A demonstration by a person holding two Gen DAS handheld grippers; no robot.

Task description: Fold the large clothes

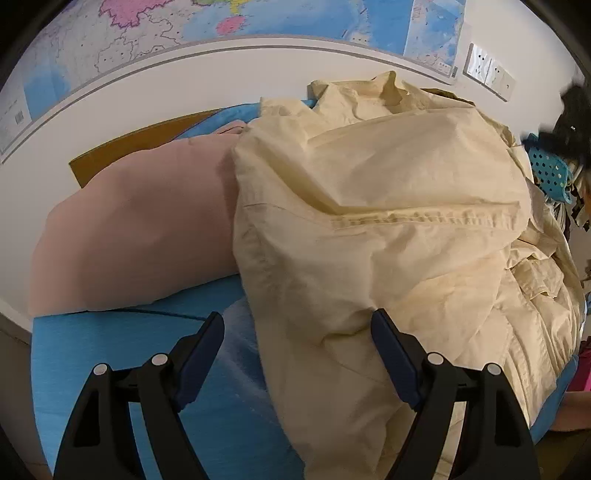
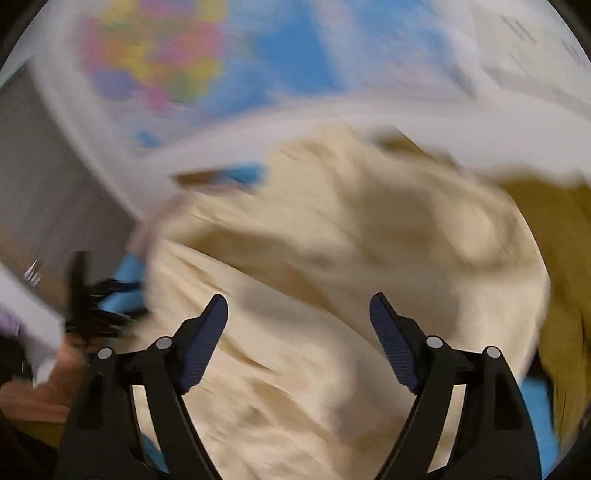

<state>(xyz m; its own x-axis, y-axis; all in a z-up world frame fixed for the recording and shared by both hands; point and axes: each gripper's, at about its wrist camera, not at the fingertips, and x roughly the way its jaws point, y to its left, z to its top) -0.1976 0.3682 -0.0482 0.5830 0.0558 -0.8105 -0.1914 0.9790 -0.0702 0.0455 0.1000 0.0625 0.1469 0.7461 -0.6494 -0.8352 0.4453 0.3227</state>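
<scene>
Maps (image 1: 236, 22) cover the white wall behind a surface (image 1: 110, 350) spread with a blue cloth; a pair of wall sockets (image 1: 489, 72) sits at the upper right in the left wrist view. On the blue cloth lies a cream-yellow jacket (image 1: 388, 229), crumpled and heaped rather than flat. Its long axis runs from the near edge of the surface away toward the wall, with a stitched hem seam crossing it sideways about midway and a rumpled collar or hood end at the far side. Beside it on the left, touching its edge, lies a smooth pink garment (image 1: 140, 229), stretched out sideways. A blue perforated basket (image 1: 550, 173) shows at the far right, partly hidden.

The left gripper (image 1: 297, 332) hovers over the jacket's near end with its jaws spread wide; cloth lies beneath and between them, but the pads do not press on it. The right wrist view is heavily blurred: the right gripper (image 2: 297, 314) is above the same jacket (image 2: 332, 258), jaws likewise released and holding nothing. At that view's left edge a person's hand (image 2: 44, 384) and a dark smeared shape appear, too blurred to identify further.
</scene>
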